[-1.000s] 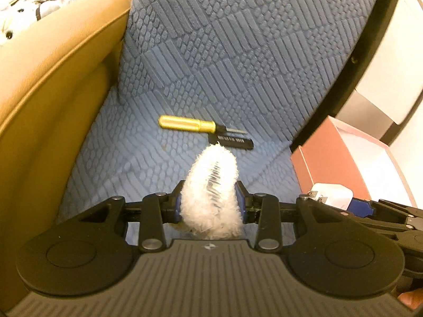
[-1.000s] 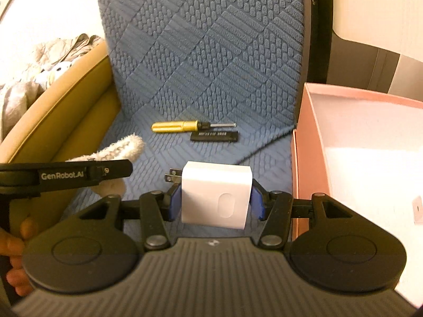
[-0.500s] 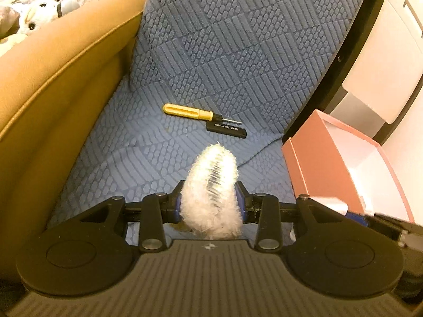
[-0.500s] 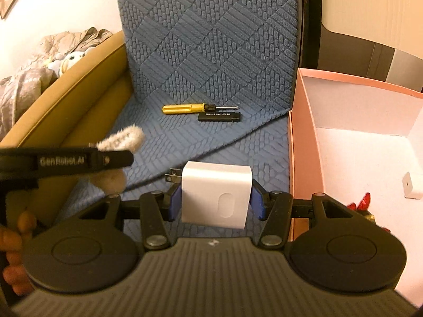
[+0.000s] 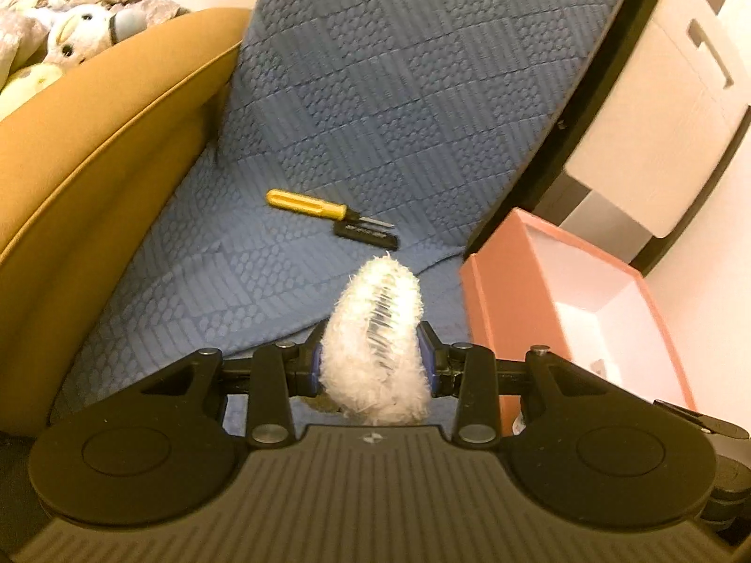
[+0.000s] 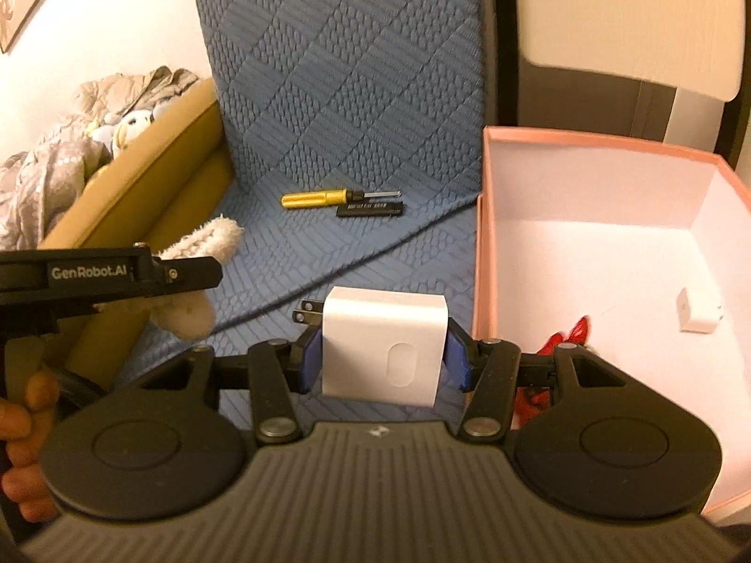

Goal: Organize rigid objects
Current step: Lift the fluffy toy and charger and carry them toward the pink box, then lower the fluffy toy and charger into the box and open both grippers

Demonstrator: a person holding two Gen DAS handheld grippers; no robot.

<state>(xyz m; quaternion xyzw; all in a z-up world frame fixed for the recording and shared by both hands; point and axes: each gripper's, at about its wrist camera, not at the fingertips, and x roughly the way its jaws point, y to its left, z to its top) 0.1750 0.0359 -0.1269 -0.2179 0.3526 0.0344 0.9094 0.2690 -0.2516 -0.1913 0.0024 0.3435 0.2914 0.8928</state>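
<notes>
My left gripper is shut on a white fluffy hair clip, held above the blue quilted seat. It also shows in the right wrist view. My right gripper is shut on a white plug charger, just left of the pink box. A yellow screwdriver and a black stick lie side by side on the seat, far ahead. They also show in the left wrist view: screwdriver, stick.
The pink box stands right of the seat and holds a small white cube and a red item. A tan armrest borders the seat's left. Plush toys lie beyond it. A white cabinet stands behind the box.
Both grippers have pulled back and risen with their objects still held. More of the pink box's inside now shows in both views.
</notes>
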